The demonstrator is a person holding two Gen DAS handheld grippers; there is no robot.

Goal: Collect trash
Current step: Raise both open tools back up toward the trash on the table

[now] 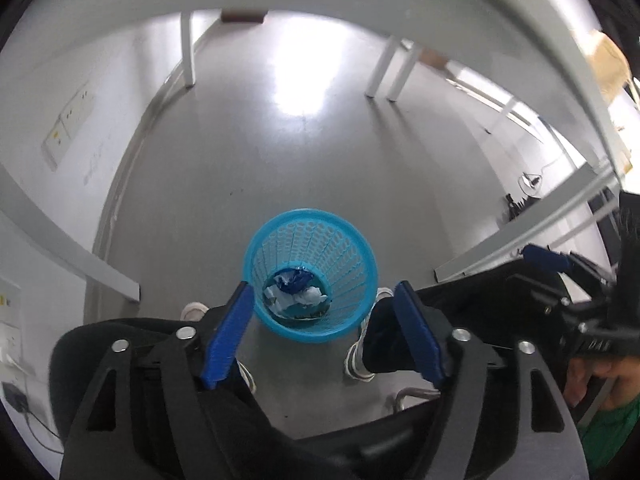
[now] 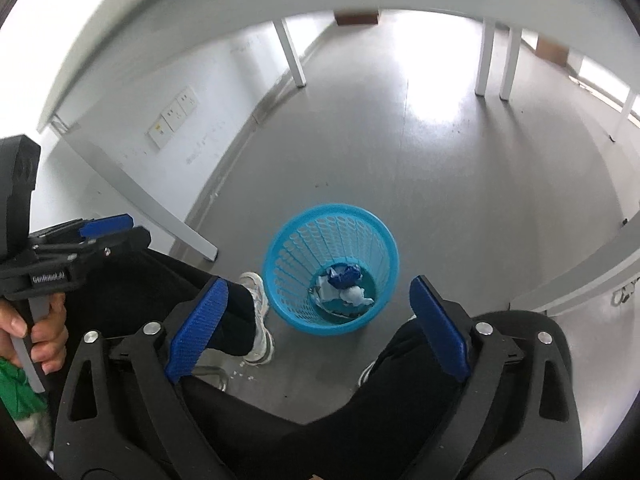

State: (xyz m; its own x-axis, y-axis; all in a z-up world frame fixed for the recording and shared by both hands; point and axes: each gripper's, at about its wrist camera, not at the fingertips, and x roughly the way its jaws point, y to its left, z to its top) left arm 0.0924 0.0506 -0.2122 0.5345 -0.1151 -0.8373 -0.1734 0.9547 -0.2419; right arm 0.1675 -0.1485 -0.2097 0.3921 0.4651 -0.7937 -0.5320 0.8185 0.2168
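A light blue mesh wastebasket (image 1: 352, 248) stands on the grey floor; it also shows in the right wrist view (image 2: 296, 248). Crumpled white and dark blue trash (image 1: 296, 294) lies at its bottom, also seen in the right wrist view (image 2: 344, 286). My left gripper (image 1: 326, 326) is open and empty, held above the basket's near rim. My right gripper (image 2: 318, 326) is open and empty, above the basket's near side. The right gripper shows at the right edge of the left wrist view (image 1: 548, 258); the left gripper shows at the left of the right wrist view (image 2: 106, 226).
The person's black-trousered legs (image 2: 224, 312) and white shoes (image 2: 258, 320) are beside the basket. White table legs (image 1: 187, 50) and low white beams (image 2: 160, 208) stand around on the grey floor. A white wall with sockets (image 2: 174, 114) is to the left.
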